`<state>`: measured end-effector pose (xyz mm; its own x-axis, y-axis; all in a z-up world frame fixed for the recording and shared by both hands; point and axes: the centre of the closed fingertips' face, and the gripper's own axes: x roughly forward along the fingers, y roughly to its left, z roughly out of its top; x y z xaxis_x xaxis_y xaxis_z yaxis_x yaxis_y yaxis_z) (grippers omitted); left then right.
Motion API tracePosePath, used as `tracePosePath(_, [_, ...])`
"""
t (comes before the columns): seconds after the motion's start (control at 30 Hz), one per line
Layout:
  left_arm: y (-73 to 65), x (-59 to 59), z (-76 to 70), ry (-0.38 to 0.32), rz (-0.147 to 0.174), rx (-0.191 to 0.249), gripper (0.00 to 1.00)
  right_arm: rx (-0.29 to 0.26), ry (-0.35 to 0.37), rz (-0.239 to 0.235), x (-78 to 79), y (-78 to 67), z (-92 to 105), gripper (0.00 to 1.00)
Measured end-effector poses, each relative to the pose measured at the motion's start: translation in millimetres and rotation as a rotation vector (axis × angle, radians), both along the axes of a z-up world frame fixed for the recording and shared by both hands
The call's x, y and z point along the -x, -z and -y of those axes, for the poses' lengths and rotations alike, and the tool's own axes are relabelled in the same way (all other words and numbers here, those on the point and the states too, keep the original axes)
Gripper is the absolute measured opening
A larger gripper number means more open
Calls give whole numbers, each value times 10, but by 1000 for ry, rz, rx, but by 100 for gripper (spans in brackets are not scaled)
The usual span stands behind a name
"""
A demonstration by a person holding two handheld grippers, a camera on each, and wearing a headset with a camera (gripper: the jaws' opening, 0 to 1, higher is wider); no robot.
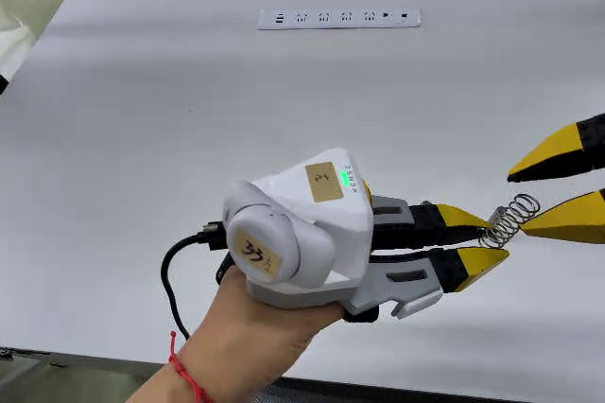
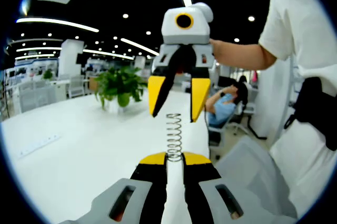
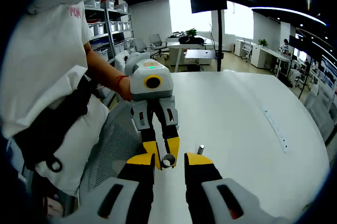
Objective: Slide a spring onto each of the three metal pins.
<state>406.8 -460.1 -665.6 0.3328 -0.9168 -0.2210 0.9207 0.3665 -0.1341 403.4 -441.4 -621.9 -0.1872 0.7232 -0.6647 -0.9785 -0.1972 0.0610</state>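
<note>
A short metal spring (image 1: 510,219) hangs in the air above the white table (image 1: 189,119). My left gripper (image 1: 493,240), held in a hand, is shut on the near end of the spring (image 2: 174,134). From the right my right gripper (image 1: 518,200) faces it, open, one yellow jaw on each side of the spring's far end. In the right gripper view the spring (image 3: 168,160) appears end-on between my open right gripper (image 3: 168,163), with the left gripper (image 3: 164,164) just behind it. A small metal pin (image 3: 200,149) stands on the table close by.
A white power strip (image 1: 338,18) lies flat at the far side of the table. The table's front edge runs just below the hand. A person in a white shirt (image 2: 300,34) stands at the table, and a potted plant (image 2: 120,84) sits beyond it.
</note>
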Motion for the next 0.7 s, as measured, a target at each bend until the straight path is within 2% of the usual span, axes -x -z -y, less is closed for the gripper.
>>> tracePosePath(0.03, [3,-1,4,2,1,-2,10,24,-32,10,14,10,-1,24])
tracePosePath(0.17, [6,-9,17,7,5,-8,10,139,-170,100,33,126,-18,24])
tracePosePath(0.33, [21,-6,28,18,6,-18,10,248,-287,154,27,272,18,23])
tracePosePath(0.5, [42,11,41,28,5,-22,10,296,-364,159,93,337,30,19])
tracePosePath(0.7, [38,22,53,36,6,-15,10,333,-402,177,97,389,42,18])
